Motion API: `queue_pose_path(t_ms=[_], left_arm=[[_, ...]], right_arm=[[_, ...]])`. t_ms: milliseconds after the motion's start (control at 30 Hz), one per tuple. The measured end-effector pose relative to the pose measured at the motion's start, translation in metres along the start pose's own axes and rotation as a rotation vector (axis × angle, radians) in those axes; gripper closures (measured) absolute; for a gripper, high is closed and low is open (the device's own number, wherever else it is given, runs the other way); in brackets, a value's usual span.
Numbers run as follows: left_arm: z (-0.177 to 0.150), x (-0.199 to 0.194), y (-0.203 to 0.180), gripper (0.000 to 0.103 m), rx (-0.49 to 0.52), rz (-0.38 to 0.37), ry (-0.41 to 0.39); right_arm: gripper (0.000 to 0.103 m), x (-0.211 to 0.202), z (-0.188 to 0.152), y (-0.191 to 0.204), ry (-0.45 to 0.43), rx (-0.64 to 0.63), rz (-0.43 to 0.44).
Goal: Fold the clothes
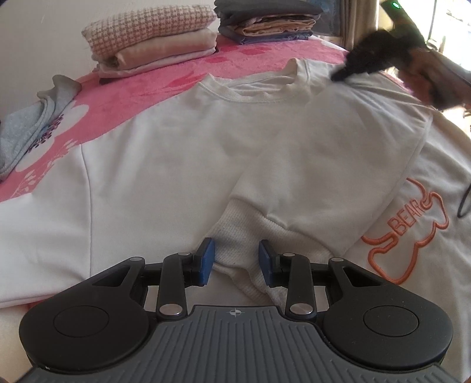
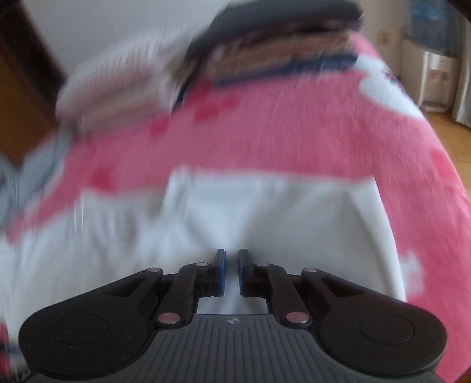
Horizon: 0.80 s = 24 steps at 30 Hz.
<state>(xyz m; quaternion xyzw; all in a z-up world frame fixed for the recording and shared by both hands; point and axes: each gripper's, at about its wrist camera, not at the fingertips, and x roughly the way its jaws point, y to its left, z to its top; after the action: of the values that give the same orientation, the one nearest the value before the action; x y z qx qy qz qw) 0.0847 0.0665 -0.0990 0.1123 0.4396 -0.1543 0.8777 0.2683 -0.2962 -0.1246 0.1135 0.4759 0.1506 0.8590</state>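
On the bed [image 1: 123, 79], white sweatshirt [image 1: 176, 153], right sleeve folded across: your left gripper [image 1: 235, 262] jaws released astride cuff [image 1: 238, 244]; right gripper [image 2: 232, 272] nearly clenched, grasp unclear. Left sleeve likely next.

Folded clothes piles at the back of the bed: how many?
2: the checked-top pile on the left, the dark-topped pile beside it on the right. Others may lie outside the views.

"BEAR" [image 1: 405, 220] on white sweatshirt [image 1: 182, 153]
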Motion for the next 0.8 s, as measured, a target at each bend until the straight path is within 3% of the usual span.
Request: queue_pose_path(t_ms=[100,167,367,467,533,633,700,800], left_arm=[[-0.002,-0.001,0.004,0.07,-0.028,-0.013,-0.009],[-0.003,-0.001,0.006,0.07,-0.039,-0.02,-0.017],[-0.006,-0.001,0.012,0.07,-0.07,-0.049,-0.046],[-0.008,-0.006,0.025,0.07,-0.147,-0.1,-0.068],[-0.012,-0.01,0.037,0.07,-0.222,-0.124,-0.069],[-0.017,-0.024,0.05,0.07,-0.269,-0.111,-0.099],[-0.02,-0.03,0.053,0.07,-0.282,-0.101,-0.107],[-0.018,-0.031,0.053,0.07,-0.289,-0.094,-0.114]], right_arm=[[0.092,-0.006,0.012,-0.011,-0.073,0.111,0.002],[0.091,-0.028,-0.001,-0.003,-0.025,0.07,0.113],[0.092,-0.008,-0.023,0.023,-0.018,0.052,0.091],[0.09,0.001,-0.034,0.035,-0.016,0.044,0.081],[0.09,-0.022,-0.038,0.042,-0.047,0.04,0.099],[0.088,-0.048,-0.064,0.07,0.09,-0.112,0.205],[0.086,-0.042,-0.088,0.097,0.183,-0.218,0.224],[0.086,-0.018,-0.106,0.125,0.156,-0.284,0.164]])
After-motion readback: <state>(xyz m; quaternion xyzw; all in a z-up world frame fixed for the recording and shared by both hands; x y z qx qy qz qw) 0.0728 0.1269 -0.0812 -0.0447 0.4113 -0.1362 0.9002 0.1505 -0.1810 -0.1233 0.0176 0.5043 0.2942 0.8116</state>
